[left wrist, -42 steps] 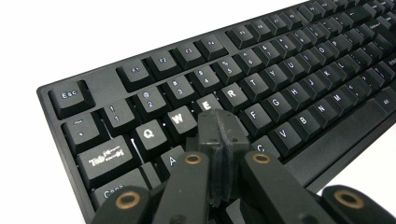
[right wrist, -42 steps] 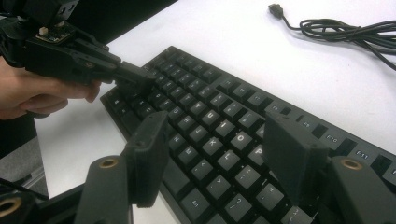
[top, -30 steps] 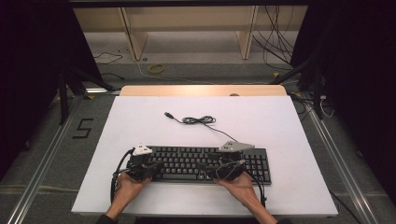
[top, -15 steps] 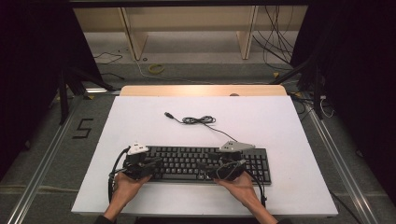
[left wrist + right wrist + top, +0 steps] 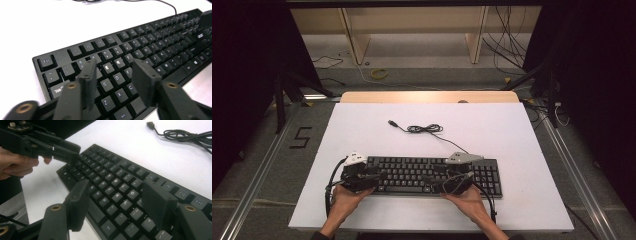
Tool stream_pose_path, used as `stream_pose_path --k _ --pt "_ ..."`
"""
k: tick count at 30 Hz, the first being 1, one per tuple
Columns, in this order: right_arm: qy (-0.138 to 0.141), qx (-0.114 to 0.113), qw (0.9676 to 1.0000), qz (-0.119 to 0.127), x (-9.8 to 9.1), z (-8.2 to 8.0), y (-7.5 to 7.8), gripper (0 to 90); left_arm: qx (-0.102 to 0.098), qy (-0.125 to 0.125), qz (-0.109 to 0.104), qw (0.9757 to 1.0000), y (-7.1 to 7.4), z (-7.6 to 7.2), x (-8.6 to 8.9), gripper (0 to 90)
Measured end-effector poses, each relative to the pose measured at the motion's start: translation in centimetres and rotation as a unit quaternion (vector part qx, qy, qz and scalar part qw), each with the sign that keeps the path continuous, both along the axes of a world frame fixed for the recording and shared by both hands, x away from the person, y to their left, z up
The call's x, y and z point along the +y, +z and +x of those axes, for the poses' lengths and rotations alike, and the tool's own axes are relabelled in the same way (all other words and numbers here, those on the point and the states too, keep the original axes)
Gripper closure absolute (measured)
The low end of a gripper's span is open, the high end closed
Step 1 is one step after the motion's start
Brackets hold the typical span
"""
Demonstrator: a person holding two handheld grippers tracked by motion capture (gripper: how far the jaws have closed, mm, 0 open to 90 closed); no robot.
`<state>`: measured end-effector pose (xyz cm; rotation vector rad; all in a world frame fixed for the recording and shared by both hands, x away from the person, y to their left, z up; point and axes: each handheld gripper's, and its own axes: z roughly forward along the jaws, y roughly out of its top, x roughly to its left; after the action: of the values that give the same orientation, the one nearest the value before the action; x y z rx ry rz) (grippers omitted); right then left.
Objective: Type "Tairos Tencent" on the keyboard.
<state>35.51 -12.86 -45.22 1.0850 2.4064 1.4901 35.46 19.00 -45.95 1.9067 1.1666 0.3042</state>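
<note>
One black keyboard (image 5: pixel 432 174) lies at the table's (image 5: pixel 512 135) 6 o'clock edge, with one cable (image 5: pixel 424 129) at 12 o'clock from it. Two grippers hover over the keys: the left gripper (image 5: pixel 113 75) has just been opening — nothing between — and the right gripper (image 5: pixel 117 203) is wide, gripping nothing. Its view shows key letters — E, R.

Left tongs (image 5: pixel 113 82) have just been opening; right tongs (image 5: pixel 117 205) gape wide.

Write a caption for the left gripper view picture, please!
Open left hand-held gripper hovering over the black keyboard near its E and R keys.

White table (image 5: pixel 362 125); wooden shelf legs (image 5: pixel 354 42) beyond; floor cables (image 5: pixel 507 45).
</note>
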Motion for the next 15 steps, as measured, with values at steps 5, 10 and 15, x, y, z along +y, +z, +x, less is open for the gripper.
stream_pose_path --k 5,10,15 --pt "0.002 0.001 1.0000 0.000 0.11 -0.09 -0.03 40.1 -0.007 0.009 -0.013 0.9998 0.31 -0.24 0.28 43.1" --pt "0.008 0.003 1.0000 -0.001 0.43 -0.26 -0.11 40.5 -0.017 0.009 -0.022 0.9996 0.55 -0.52 0.55 37.0" --pt "0.015 0.003 0.9999 -0.001 0.73 -0.40 -0.21 43.4 -0.027 0.010 -0.027 0.9992 0.79 -0.83 0.72 33.1"
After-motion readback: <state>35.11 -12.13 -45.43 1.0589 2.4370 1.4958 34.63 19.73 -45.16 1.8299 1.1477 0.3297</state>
